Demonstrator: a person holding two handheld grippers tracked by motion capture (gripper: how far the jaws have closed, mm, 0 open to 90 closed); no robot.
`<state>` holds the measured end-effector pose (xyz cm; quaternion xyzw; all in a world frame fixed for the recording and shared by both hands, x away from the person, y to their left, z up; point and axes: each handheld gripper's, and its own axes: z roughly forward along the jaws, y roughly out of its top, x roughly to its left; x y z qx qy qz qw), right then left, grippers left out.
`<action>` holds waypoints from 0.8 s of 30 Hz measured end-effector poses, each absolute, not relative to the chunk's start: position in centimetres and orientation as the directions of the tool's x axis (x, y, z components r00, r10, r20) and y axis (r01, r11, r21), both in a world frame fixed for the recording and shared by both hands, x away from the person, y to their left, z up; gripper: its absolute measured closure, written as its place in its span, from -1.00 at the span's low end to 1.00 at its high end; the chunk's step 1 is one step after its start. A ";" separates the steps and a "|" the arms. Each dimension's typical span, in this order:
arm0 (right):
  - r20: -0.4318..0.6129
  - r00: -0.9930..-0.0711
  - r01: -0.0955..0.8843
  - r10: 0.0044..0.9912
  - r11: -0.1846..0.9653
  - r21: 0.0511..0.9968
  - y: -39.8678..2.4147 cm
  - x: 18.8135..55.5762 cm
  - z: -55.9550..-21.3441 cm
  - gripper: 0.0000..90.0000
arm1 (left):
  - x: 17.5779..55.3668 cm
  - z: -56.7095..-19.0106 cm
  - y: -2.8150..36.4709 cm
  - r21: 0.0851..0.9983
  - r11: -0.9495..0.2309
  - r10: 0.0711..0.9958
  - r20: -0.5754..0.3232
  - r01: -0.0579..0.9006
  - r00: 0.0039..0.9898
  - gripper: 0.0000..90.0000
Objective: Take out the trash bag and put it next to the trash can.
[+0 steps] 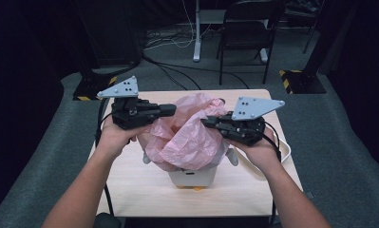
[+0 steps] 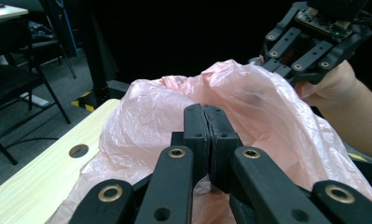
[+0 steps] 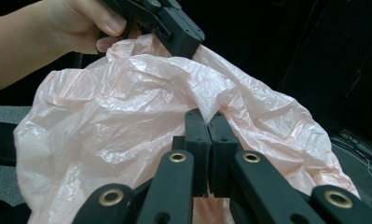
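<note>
Both grips are made: the left hand-held gripper [image 1: 170,110] is clenched on the pink plastic bag [image 1: 187,135] at its ten o'clock edge, the right hand-held gripper [image 1: 207,122] clenched on it at its two o'clock edge. The bag hangs bunched over a small white bin [image 1: 192,176] at the middle of the counter [image 1: 135,180]. Judging by this, spreading it open and seating it around the bin's rim remain.
</note>
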<state>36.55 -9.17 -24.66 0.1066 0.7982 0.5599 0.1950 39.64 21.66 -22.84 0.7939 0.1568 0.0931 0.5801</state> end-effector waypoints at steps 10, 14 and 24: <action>-0.188 -0.907 -0.041 0.378 0.365 0.930 -8.4 37.4 -24.8 0.97 | 40.0 -23.3 21.8 0.955 -0.246 0.328 -0.079 0.166 0.941 0.97; -0.191 -0.908 -0.041 0.373 0.374 0.927 -8.0 37.7 -24.7 0.97 | 40.2 -23.4 21.7 0.955 -0.239 0.318 -0.094 0.176 0.943 0.97; -0.194 -0.912 -0.040 0.362 0.392 0.919 -7.3 38.7 -24.7 0.97 | 40.3 -23.4 21.5 0.954 -0.243 0.312 -0.095 0.176 0.945 0.97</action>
